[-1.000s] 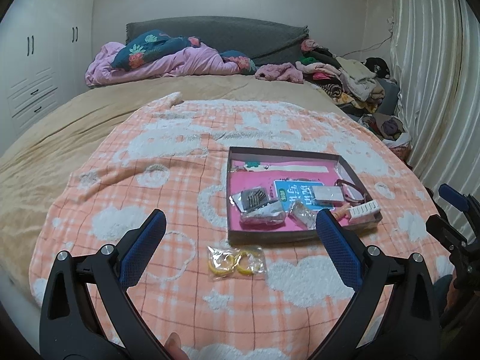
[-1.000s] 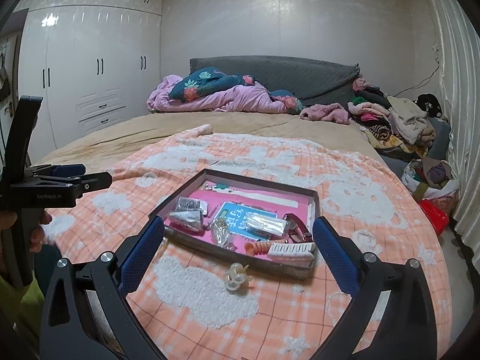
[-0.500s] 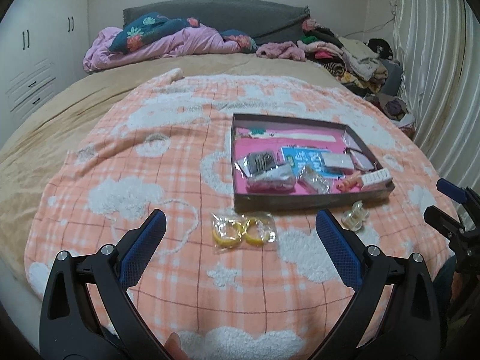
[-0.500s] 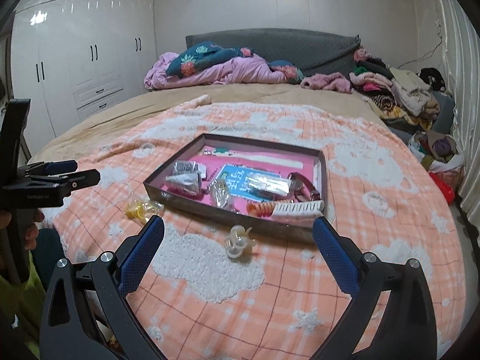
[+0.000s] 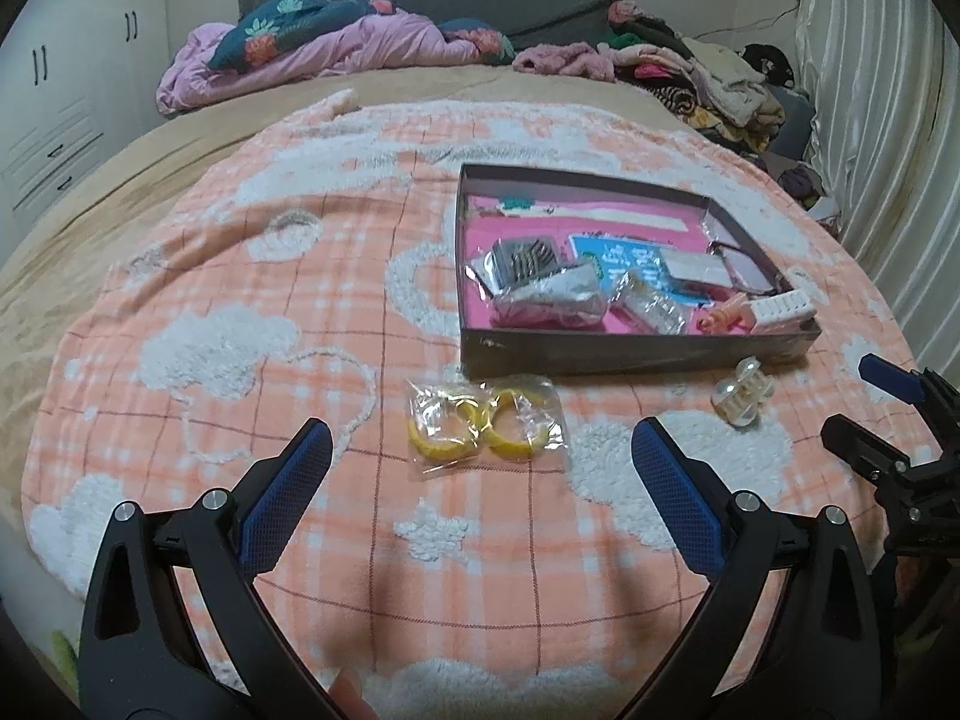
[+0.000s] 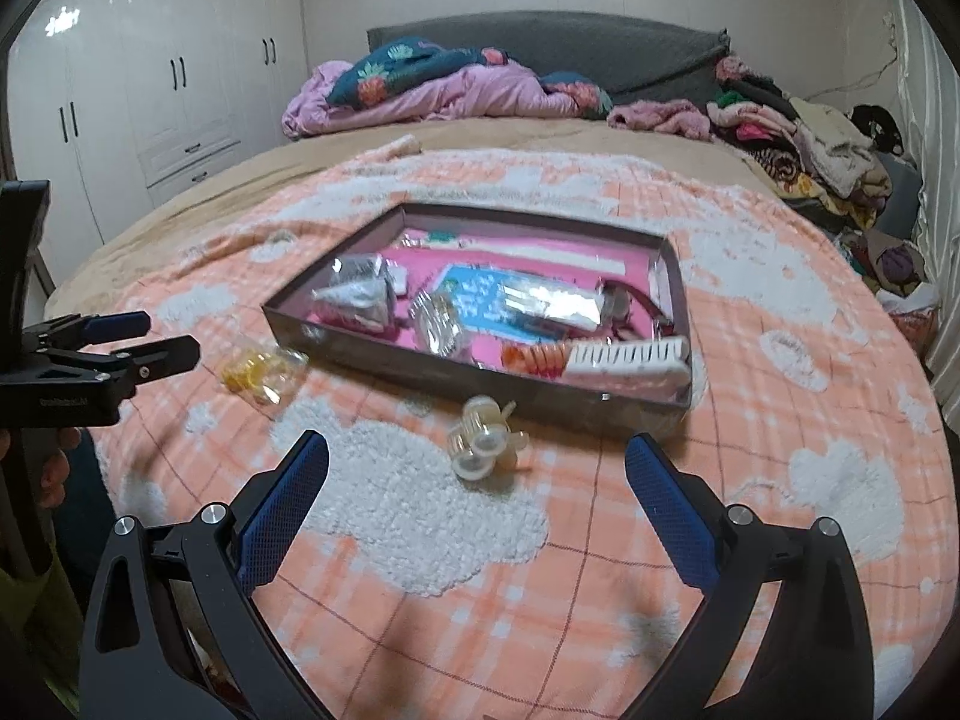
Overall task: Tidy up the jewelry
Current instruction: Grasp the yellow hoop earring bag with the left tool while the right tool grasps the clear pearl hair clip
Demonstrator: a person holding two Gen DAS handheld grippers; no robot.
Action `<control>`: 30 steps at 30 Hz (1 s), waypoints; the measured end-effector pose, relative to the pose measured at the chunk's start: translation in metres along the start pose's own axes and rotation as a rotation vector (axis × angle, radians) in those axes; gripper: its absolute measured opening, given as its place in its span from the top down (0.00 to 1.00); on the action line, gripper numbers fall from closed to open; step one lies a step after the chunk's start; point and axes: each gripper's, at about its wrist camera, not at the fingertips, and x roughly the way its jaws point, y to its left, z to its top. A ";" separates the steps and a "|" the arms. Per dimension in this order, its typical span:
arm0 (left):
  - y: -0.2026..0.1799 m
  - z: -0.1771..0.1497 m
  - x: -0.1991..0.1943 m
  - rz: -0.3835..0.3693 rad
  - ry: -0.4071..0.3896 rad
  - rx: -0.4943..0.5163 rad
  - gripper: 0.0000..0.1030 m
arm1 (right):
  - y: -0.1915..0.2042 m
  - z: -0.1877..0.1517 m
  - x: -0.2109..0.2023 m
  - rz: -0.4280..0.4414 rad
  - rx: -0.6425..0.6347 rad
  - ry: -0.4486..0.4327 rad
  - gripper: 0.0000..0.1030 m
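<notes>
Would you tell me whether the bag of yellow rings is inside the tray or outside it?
Outside. The bag of yellow rings lies on the blanket, just before the tray near wall.

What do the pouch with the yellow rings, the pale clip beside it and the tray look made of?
Pouch: thin clear plastic film, glossy, going by its wrinkles and glints. Yellow rings inside: smooth and opaque, probably plastic or resin. Pale clip: translucent plastic with pearly rounded ends, though blurred. Tray: likely dark matte cardboard, with thin straight walls and a pink liner.

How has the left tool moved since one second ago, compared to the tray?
Yes. The left tool has tilted downward toward the blanket: the tray now sits well above its tips, and the bag of yellow rings lies between them.
</notes>
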 end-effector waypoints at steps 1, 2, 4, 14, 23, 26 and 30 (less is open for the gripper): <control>0.001 -0.002 0.005 0.003 0.009 -0.001 0.09 | -0.001 -0.001 0.003 0.001 0.003 0.005 0.04; 0.001 -0.002 0.007 0.004 0.014 -0.003 0.09 | -0.003 -0.003 0.007 -0.004 0.008 0.013 0.04; 0.003 -0.005 0.015 0.008 0.031 -0.010 0.09 | -0.006 -0.005 0.016 -0.004 0.020 0.029 0.04; 0.014 -0.010 0.042 0.007 0.080 -0.065 0.09 | -0.018 -0.004 0.054 0.017 0.076 0.091 0.05; 0.012 -0.006 0.068 -0.018 0.123 -0.107 0.09 | -0.015 -0.005 0.082 0.049 0.093 0.125 0.31; 0.008 -0.005 0.074 -0.022 0.123 -0.113 0.09 | -0.014 -0.004 0.080 0.088 0.078 0.120 0.63; -0.003 -0.005 0.076 -0.006 0.105 -0.052 0.28 | -0.010 -0.005 0.074 0.128 0.061 0.110 0.63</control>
